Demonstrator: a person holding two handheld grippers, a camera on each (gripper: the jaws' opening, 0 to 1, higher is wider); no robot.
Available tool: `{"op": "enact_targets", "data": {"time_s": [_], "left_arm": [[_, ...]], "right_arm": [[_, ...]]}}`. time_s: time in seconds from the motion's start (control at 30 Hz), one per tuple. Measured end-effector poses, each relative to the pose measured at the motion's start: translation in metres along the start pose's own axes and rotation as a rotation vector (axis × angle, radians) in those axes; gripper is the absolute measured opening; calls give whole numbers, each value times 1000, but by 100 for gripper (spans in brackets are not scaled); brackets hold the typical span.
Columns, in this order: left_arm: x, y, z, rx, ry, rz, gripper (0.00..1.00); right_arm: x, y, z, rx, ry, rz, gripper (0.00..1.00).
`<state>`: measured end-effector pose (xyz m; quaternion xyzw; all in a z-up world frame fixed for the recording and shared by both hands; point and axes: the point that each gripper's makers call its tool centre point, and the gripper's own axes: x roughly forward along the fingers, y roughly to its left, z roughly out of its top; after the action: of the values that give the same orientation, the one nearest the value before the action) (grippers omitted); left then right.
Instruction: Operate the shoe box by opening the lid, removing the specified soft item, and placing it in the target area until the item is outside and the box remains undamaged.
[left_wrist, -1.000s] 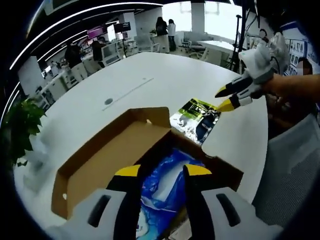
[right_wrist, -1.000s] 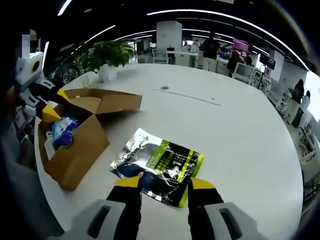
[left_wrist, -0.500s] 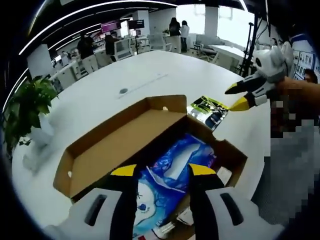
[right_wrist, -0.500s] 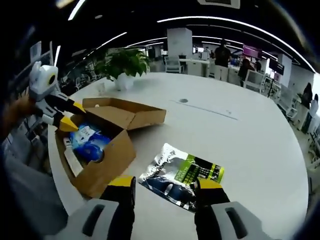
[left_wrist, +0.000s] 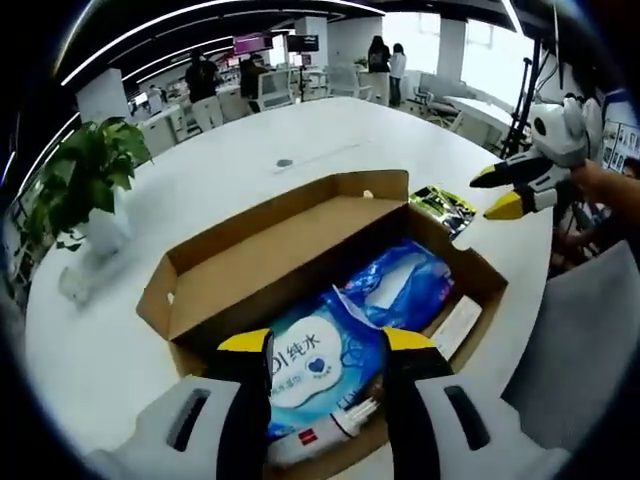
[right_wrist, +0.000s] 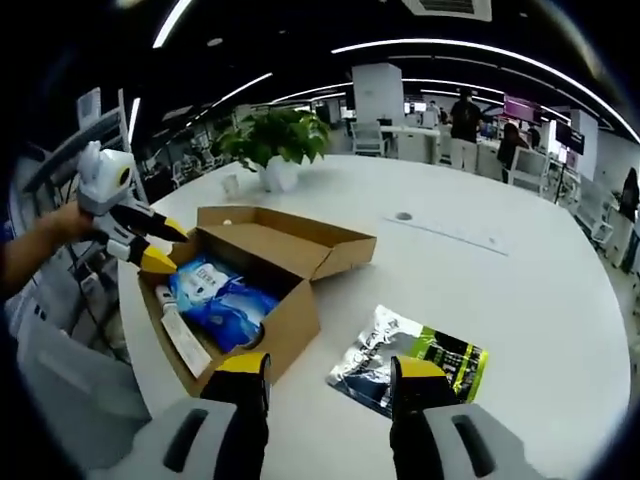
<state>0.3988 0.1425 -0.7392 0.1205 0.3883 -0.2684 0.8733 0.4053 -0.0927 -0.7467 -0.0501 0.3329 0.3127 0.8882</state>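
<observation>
Ceiling strips (right_wrist: 480, 50) are lighting the room brightly and evenly; a window (left_wrist: 480, 50) is blowing out white. The table (right_wrist: 520, 290) is glaring softly, and edges are bending and blurring.

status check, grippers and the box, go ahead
Left gripper open over shoe box, lid open. Right gripper open, empty, by green-and-silver pouch on table. Blue wipes pack in box. Nothing blocking.

In the left gripper view, the soft blue-and-white plastic wipes pack (left_wrist: 345, 345) lying in the open brown cardboard shoe box (left_wrist: 250, 262) carries white-panel lettering that reads "纯水", with a small heart mark just right of it. Print on the green-and-silver foil pouch (right_wrist: 412, 358) lying on the white desk (right_wrist: 520, 290) is too small to read
</observation>
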Motion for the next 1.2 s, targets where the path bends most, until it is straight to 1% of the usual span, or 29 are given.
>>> {"op": "enact_targets", "data": {"time_s": [0.2,0.3,0.37,0.7,0.93,1.2], "left_arm": [[-12,11,-11,-37,-3,26,42],[-18,17,-17,-56,-6,46,42],[-22,23,-20,-74,-15,67,42],[-39,42,-44,-152,-15,124,41],[-44,51,-58,-189,-9,153,40],[-47,58,-74,-232,4,177,36]], "right_arm": [[4,15,5,-9,-9,30,45],[8,25,7,-2,-9,56,45],[9,28,7,-6,-10,61,45],[18,50,17,-24,-17,106,45],[26,65,19,-29,-14,139,44],[37,80,23,-40,-14,173,42]]}}
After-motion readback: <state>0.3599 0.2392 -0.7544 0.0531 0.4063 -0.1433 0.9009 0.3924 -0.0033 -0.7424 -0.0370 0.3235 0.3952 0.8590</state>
